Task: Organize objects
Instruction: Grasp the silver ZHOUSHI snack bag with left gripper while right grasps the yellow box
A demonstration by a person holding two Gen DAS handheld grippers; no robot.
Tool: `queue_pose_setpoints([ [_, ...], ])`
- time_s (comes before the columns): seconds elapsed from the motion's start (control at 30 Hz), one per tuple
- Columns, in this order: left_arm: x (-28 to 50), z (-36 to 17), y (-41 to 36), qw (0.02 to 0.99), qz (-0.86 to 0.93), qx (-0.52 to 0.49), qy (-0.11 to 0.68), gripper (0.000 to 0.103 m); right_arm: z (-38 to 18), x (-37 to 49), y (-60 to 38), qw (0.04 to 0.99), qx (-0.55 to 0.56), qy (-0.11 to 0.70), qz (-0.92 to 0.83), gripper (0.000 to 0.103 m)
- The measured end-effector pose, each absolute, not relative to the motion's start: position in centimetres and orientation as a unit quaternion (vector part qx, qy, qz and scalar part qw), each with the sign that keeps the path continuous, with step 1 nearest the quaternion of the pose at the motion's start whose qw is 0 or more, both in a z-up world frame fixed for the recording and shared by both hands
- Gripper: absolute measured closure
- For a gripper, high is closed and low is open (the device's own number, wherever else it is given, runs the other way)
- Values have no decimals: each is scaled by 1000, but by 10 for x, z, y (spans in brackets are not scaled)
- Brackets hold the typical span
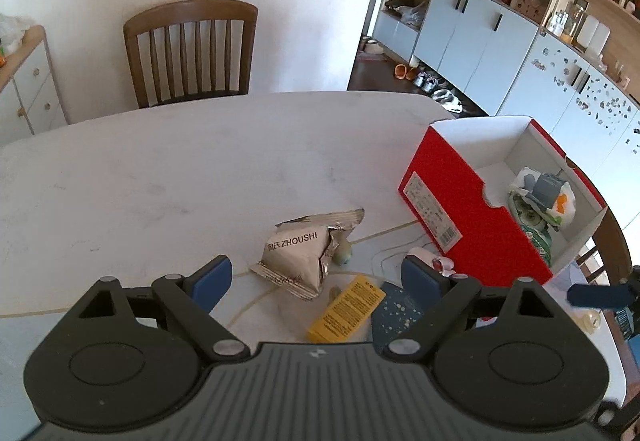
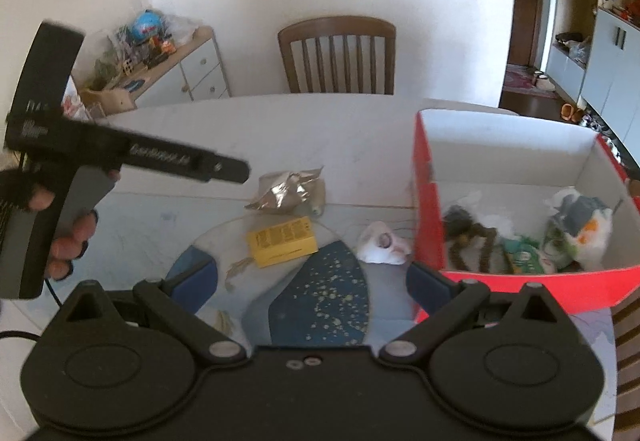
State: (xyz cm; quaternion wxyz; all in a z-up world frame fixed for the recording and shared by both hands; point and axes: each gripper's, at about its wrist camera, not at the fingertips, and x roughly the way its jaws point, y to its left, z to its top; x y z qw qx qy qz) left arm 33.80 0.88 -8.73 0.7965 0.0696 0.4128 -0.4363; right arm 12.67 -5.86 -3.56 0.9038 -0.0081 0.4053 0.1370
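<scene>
Left wrist view: crumpled silver snack packet printed "ZHOUSHI", both hand-held grippers wide apart, empty.

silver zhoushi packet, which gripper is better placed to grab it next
Left, probably. The left gripper is open with the silver packet lying just ahead between its fingers; the right gripper sits farther back, nearer the red box.

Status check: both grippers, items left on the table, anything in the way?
Left hand-held gripper open, right open. Foil packet, yellow box outside red box. Path clear.
</scene>
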Motion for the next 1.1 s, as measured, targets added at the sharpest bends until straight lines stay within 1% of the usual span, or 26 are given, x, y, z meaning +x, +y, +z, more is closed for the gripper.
queue_pose_setpoints([
  [0.5, 365, -141, -26, 777, -437, 76, 447, 11, -95, 179, -8, 888, -58, 421, 178, 3],
  [0.7, 382, -157, -35, 759, -437, 46, 481, 11, -117, 200, -2, 881, -64, 426, 193, 3],
  [0.87, 392, -162, -40, 753, -439, 38, 489, 11, -131, 210, 3, 877, -80, 426, 208, 4],
  [0.93, 395, -164, -41, 750, -440, 35, 492, 13, -137, 215, 4, 875, -84, 430, 208, 4],
  [1.1, 397, -168, -45, 745, -443, 41, 497, 26, -145, 222, 5, 871, -79, 436, 213, 9],
])
